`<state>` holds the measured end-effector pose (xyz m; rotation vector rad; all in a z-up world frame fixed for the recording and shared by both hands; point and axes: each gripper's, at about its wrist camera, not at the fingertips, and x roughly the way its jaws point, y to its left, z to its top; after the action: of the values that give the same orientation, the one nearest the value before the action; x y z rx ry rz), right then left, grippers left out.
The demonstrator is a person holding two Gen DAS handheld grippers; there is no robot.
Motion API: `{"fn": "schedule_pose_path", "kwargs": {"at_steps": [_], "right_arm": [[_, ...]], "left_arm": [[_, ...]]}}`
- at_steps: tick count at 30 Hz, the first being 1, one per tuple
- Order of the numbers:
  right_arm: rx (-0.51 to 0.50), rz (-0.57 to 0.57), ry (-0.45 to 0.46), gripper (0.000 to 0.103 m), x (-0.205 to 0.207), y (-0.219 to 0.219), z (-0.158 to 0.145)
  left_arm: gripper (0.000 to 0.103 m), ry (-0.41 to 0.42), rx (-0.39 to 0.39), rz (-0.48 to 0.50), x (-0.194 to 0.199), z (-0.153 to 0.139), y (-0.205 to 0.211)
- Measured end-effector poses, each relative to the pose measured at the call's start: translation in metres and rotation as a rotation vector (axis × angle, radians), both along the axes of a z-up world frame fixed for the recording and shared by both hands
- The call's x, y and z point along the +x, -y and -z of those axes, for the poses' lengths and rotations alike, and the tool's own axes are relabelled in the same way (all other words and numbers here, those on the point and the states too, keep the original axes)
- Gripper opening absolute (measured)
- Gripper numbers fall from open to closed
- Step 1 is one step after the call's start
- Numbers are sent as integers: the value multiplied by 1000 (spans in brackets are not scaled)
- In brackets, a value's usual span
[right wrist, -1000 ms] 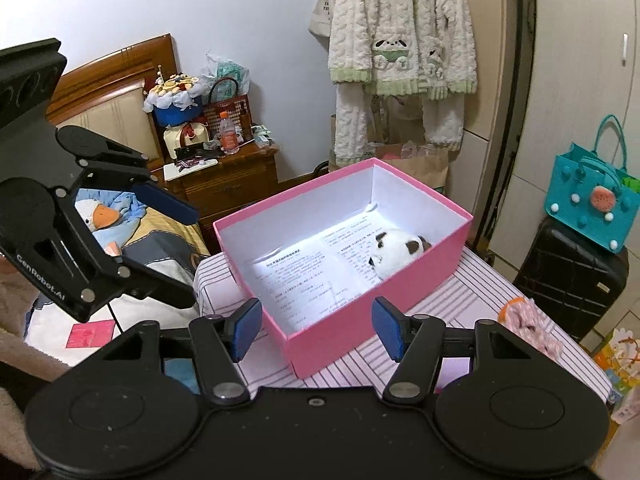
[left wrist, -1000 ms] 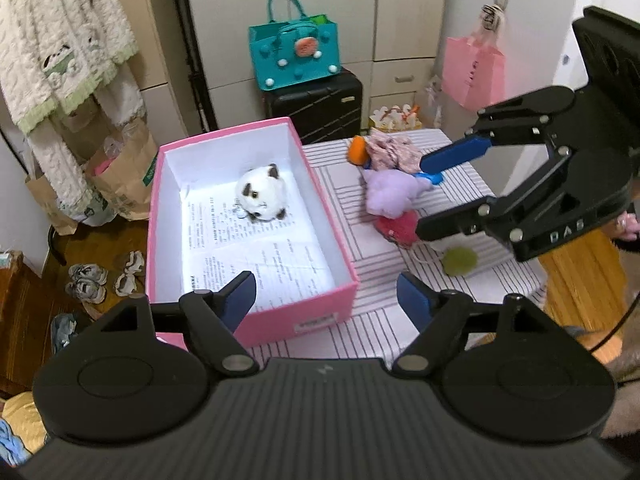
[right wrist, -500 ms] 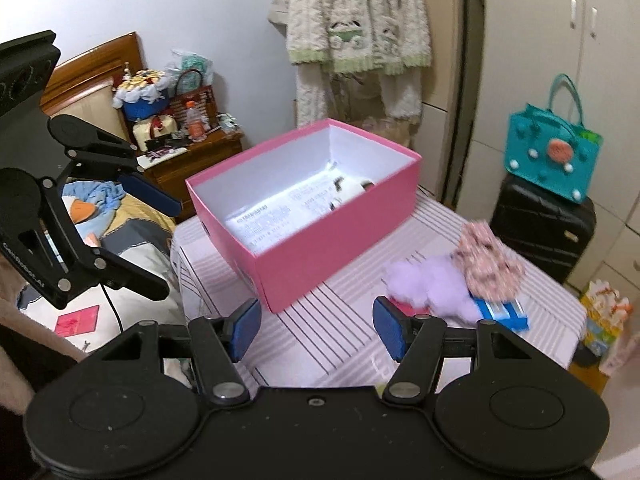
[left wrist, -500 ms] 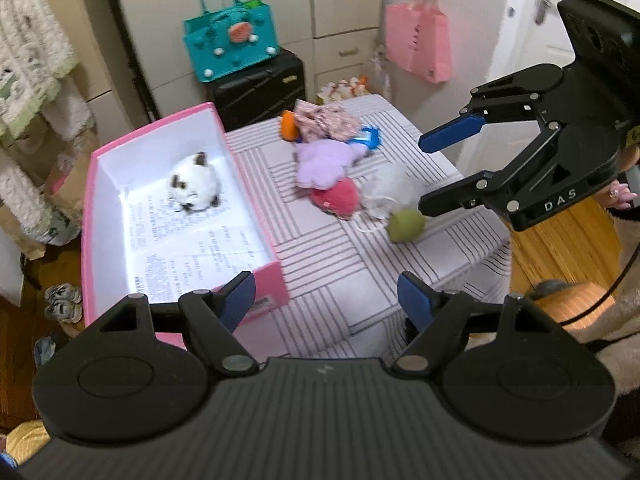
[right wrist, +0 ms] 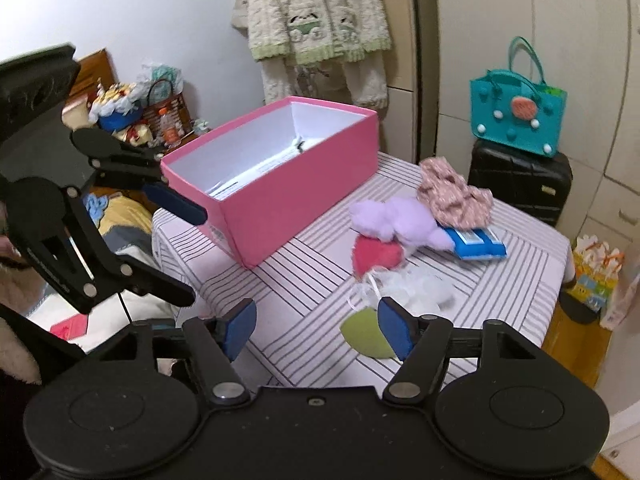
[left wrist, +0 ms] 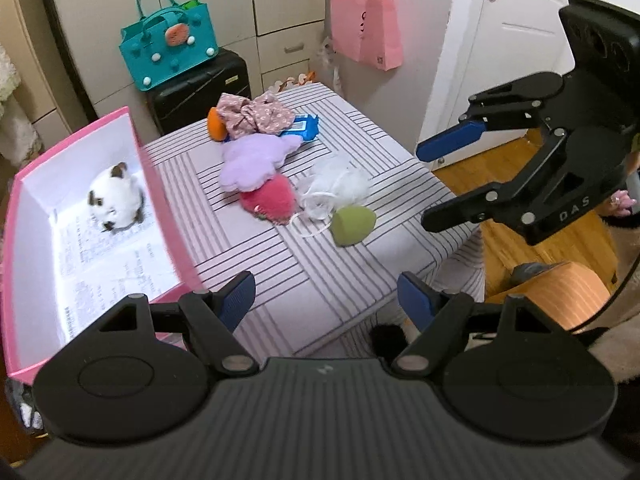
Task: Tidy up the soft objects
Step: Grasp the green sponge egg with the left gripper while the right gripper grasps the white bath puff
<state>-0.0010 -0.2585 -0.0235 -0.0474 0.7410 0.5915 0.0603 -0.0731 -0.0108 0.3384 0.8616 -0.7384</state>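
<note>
A pink box (left wrist: 168, 216) sits open at one side of the striped bench (left wrist: 320, 280), its mouth facing up so soft things can be dropped straight in; one black-and-white plush (left wrist: 116, 196) already lies on the printed paper lining its floor. The rest of the soft objects are bunched together near the middle of the bench, well apart from the box: a green pouch (left wrist: 352, 224) nearest the front edge, a white fluffy tuft with cords (left wrist: 336, 192) touching it, a pink plush (left wrist: 272, 200) just beside that, a lilac plush (left wrist: 256, 160) behind, then a floral fabric piece (left wrist: 256, 114) partly over a blue packet (left wrist: 304, 126), with an orange item (left wrist: 216, 126) tucked at the floral piece's side. The left tool (left wrist: 324, 296) hangs over the near edge of the bench with its jaws spread and nothing between them. The right tool (right wrist: 316, 320) points down toward the green pouch, its jaws opening and empty, which suggests that the pouch, being closest, is the intended pick.
</note>
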Motion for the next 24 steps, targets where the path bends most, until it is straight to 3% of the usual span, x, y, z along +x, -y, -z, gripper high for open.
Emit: {"fn": "schedule_pose_path", "kwargs": {"at_steps": [5,14,24], "right_arm": [[47,47,-11,76,12,18,22],[49,81,-23,78,51,30,55],[136,73,-154,78,105,35,91]], "left_arm": [[78,-30,-51,16,11,26,14],[77,-3,-131,-10,33,66,41],[77,16,-176,-58,48,104,71]]}}
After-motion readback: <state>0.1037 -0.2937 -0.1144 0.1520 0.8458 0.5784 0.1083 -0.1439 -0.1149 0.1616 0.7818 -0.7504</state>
